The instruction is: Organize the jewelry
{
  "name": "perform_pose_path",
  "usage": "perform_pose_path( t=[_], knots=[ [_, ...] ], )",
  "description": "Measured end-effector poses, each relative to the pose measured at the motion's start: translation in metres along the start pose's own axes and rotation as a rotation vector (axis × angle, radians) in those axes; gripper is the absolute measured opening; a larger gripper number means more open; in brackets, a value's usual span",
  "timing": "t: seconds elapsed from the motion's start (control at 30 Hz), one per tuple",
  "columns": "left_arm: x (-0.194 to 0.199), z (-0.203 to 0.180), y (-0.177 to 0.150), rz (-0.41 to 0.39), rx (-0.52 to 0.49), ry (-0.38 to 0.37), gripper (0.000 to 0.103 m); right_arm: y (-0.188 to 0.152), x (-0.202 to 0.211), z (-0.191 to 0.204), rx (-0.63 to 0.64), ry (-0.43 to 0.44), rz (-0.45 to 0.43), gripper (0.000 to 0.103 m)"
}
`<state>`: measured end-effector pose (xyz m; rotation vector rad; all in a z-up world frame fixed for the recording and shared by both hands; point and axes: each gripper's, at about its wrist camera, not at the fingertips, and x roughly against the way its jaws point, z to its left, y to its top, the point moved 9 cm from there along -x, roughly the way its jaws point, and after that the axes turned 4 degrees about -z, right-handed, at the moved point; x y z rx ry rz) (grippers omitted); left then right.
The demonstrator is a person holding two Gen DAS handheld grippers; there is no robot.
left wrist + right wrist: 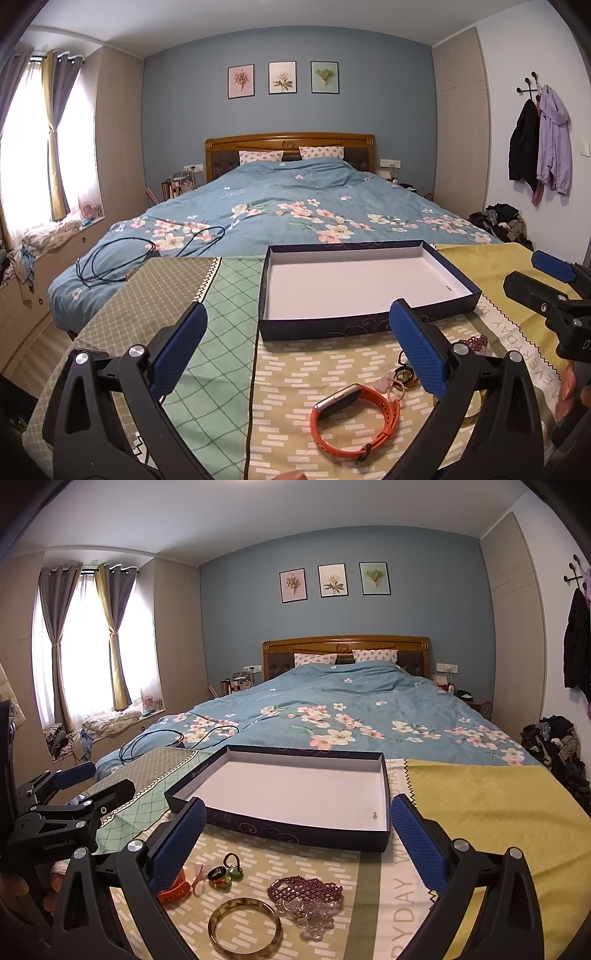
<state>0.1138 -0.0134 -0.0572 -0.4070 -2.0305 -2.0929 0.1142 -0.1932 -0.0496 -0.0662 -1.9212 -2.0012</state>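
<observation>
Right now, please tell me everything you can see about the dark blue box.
The box is a shallow, lidless rectangle, seemingly cardboard: dark blue outside with pale swirl patterns on the near wall, plain white inside. It lies flat on the patterned cloth, beyond the jewelry. It holds nothing except one tiny dark speck near a corner. Neither gripper touches it.

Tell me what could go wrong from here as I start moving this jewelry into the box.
The purple bead strand lies tangled against a clear crystal piece, so lifting one may drag the other. The bangle lies flat on soft cloth, hard for the open right tool to pinch. The orange watch sits close to small charms the left tool might snag.
</observation>
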Motion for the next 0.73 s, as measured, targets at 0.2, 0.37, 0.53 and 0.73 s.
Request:
perform_pose_path(
  t=[0.2, 0.37, 0.53, 0.73],
  knots=[
    [0.0000, 0.0028, -0.0014, 0.004, 0.003, 0.018, 0.097, -0.0012, -0.0021, -0.0005, -0.009, 0.007, 0.005, 0.097],
    [-0.0016, 0.0036, -0.0020, 0.010, 0.001, 0.028, 0.097, -0.0020, -0.0028, 0.0004, -0.010, 0.013, 0.004, 0.097],
    [-0.0025, 0.0056, -0.0041, 0.023, 0.017, 0.027, 0.097, -0.0029, -0.0038, 0.0014, -0.010, 0.014, 0.007, 0.097],
    [-0.0045, 0.0068, -0.0080, 0.039, 0.027, 0.024, 0.097, -0.0050, -0.0059, 0.0018, -0.014, 0.012, 0.010, 0.097]
  ],
)
